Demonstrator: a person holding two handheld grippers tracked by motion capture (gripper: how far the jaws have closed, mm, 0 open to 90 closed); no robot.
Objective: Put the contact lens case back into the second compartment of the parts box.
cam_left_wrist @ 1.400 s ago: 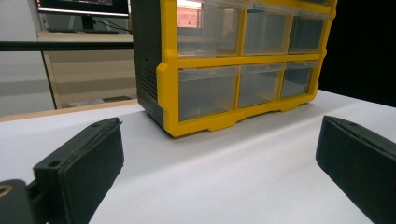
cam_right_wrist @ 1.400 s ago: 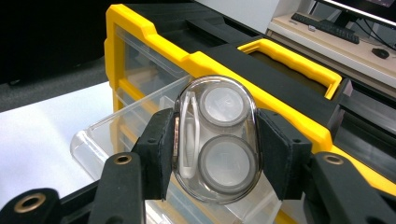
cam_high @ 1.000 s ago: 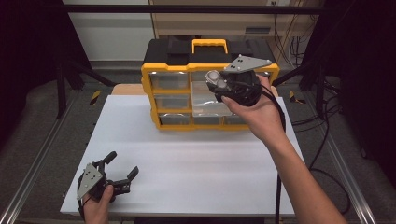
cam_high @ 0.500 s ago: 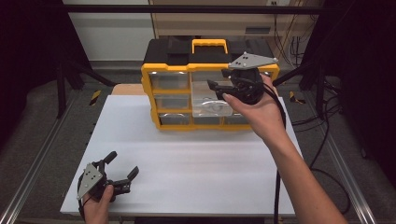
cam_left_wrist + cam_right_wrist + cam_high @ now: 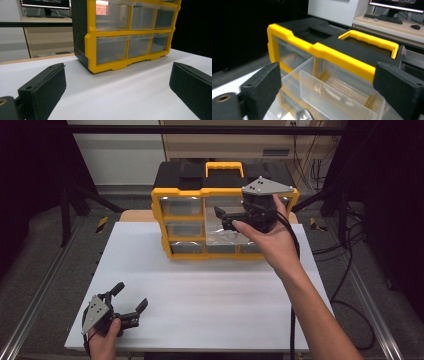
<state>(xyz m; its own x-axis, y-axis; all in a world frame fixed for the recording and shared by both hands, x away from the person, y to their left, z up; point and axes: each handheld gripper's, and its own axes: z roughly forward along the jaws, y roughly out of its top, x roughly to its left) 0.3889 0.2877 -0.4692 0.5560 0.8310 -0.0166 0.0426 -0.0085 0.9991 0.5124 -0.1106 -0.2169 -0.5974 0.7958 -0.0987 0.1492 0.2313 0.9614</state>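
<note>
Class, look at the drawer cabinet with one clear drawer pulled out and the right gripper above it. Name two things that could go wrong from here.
1. The drawer juts out of the cabinet with nothing holding it: the right gripper has just opened its jaws. A knock from that hand could tip it or spill what lies inside.
2. The left gripper rests far off, open, so the cabinet may slide if the drawer is pushed.

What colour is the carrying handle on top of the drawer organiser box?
Yellow. The carrying handle on the black-topped plastic organiser box shows best in the right gripper view.
</note>
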